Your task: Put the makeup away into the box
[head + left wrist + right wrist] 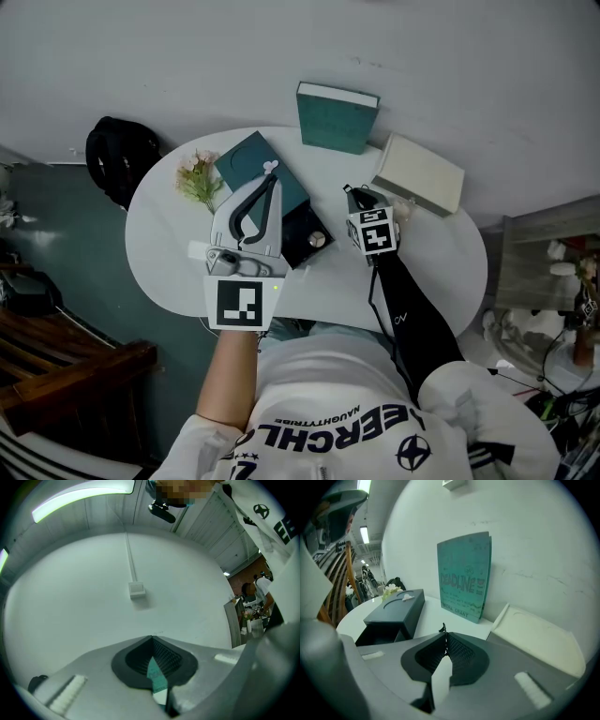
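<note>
Both grippers shut, empty afaict: L gripper (270, 171) hovers over the box (241, 161), R gripper (350, 191) is just right of its open drawer (302, 247) where a round makeup piece (317, 240) lies, so R's nearer to push it in.

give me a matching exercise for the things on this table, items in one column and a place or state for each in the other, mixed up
Things:
1. teal book
2. dark box
3. flowers
4. cream box

Place or state:
a. its drawer is pulled open
b. at the left of the table in the head view, next to the dark box
c. stands upright against the wall
d. at the wall, right of the book in the head view

Pairs: 1-c, 2-a, 3-b, 4-d
</note>
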{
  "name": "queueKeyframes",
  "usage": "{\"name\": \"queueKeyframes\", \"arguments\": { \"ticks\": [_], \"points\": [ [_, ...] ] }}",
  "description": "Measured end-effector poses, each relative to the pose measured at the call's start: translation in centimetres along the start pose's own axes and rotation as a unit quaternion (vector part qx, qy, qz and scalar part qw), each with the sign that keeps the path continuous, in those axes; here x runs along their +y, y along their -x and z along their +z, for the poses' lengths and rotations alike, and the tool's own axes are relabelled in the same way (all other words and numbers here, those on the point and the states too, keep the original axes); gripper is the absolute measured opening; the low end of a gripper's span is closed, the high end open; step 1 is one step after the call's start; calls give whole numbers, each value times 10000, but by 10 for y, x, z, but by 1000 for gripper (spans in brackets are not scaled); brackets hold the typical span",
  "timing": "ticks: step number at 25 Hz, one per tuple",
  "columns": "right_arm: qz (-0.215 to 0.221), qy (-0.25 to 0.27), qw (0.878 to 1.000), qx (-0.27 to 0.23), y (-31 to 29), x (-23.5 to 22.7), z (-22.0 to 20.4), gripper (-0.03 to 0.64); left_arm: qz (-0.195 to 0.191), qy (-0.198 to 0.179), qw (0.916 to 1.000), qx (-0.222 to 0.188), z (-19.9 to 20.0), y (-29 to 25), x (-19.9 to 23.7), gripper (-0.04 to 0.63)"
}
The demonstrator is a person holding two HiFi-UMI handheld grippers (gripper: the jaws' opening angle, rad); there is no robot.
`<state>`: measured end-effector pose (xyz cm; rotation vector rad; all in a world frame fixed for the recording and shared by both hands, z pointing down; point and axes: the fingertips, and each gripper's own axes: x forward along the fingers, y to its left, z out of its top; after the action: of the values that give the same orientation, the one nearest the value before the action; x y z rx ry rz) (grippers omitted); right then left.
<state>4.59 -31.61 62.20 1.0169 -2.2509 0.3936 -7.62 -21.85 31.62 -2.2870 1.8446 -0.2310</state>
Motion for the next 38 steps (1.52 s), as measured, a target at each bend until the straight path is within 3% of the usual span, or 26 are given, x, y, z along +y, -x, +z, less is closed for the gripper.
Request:
{"name": "queueKeyframes", "arguments": {
  "ticks": [5,10,17,24,29,38],
  "points": [
    [-6,147,9965,-824,39,0,54,48,-7,-27,9996,-272,16,-4,-1,0],
    [-210,426,9855,-1628,90,-2,107,48,-23,-6,9988,-486,29,-6,-2,0],
    [-506,672,9586,-2721,173,1,163,48,-42,91,9973,-727,43,-9,-8,0],
    [-835,675,9295,-3528,245,-18,192,49,-103,-9,9970,-769,49,-16,-14,0],
    [-990,611,9166,-3826,278,-32,197,49,-160,-70,9966,-800,53,-21,-17,0],
    [-703,631,9242,-3700,263,-17,195,49,-104,-199,9963,-825,54,-13,-8,0]
  ]
}}
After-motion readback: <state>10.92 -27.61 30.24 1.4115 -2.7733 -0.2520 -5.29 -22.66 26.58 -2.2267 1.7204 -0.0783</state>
